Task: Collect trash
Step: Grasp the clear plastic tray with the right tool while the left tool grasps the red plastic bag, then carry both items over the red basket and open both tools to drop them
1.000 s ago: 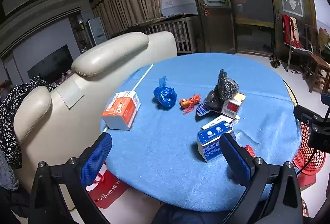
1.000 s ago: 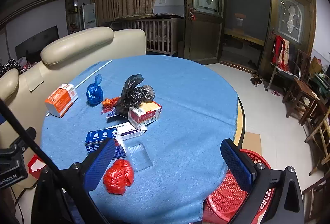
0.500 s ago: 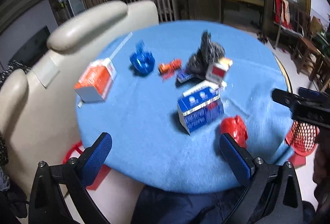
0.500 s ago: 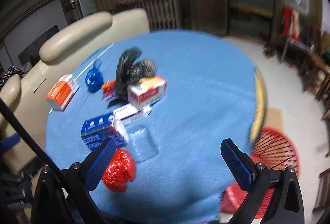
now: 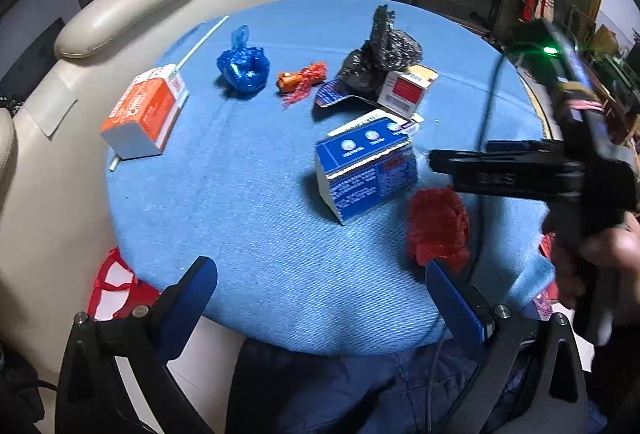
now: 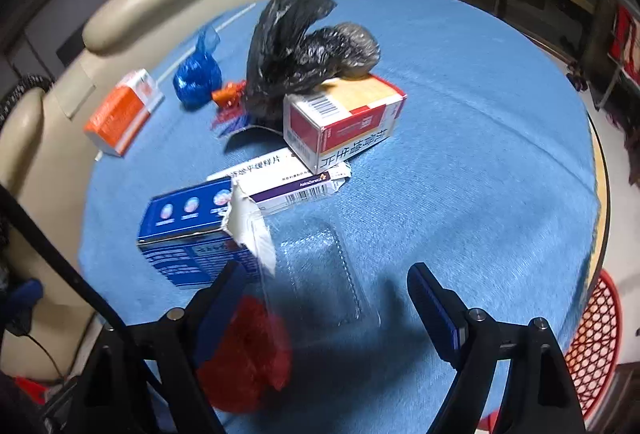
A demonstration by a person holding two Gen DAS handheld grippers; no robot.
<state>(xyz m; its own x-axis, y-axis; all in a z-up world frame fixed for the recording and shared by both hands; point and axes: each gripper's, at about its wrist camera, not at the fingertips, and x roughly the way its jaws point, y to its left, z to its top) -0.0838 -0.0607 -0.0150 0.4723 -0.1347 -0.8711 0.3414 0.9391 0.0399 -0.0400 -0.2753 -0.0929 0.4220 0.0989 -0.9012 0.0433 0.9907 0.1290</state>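
The work is at the reach for a first piece of trash, and none of it looks collected yet: everything lies on the round table (image 6: 460, 94) under its blue cloth. The right gripper (image 6: 326, 308) hangs low over the near edge with its fingers spread wide and nothing between them; the clear plastic tray (image 6: 324, 270) lies flat in the gap ahead of them, and the crumpled red bag (image 6: 246, 354) sits just beside and partly behind its left finger. Left of the tray stands the torn blue box (image 6: 188, 234), with a flat white and purple box (image 6: 280, 180) behind it, then a red and white box (image 6: 344, 122) with a black bag (image 6: 296, 58) resting against it. Farther left are a small blue bag (image 6: 198, 80), an orange wrapper (image 6: 228, 96) and an orange box (image 6: 120, 112). The left gripper (image 5: 320, 294) waits at the near edge, its fingers also wide apart and empty, with the red bag (image 5: 438, 226) just beyond its right finger. The red basket (image 6: 594, 350) stands on the floor at the near right, below the table edge, and is the likely place for the trash. The next move, as I judge it, calls for the right gripper to settle on one target, the tray or the red bag, lower around it and close. The tray is thin, clear and flat, so it may slip; the bag should crush easily.
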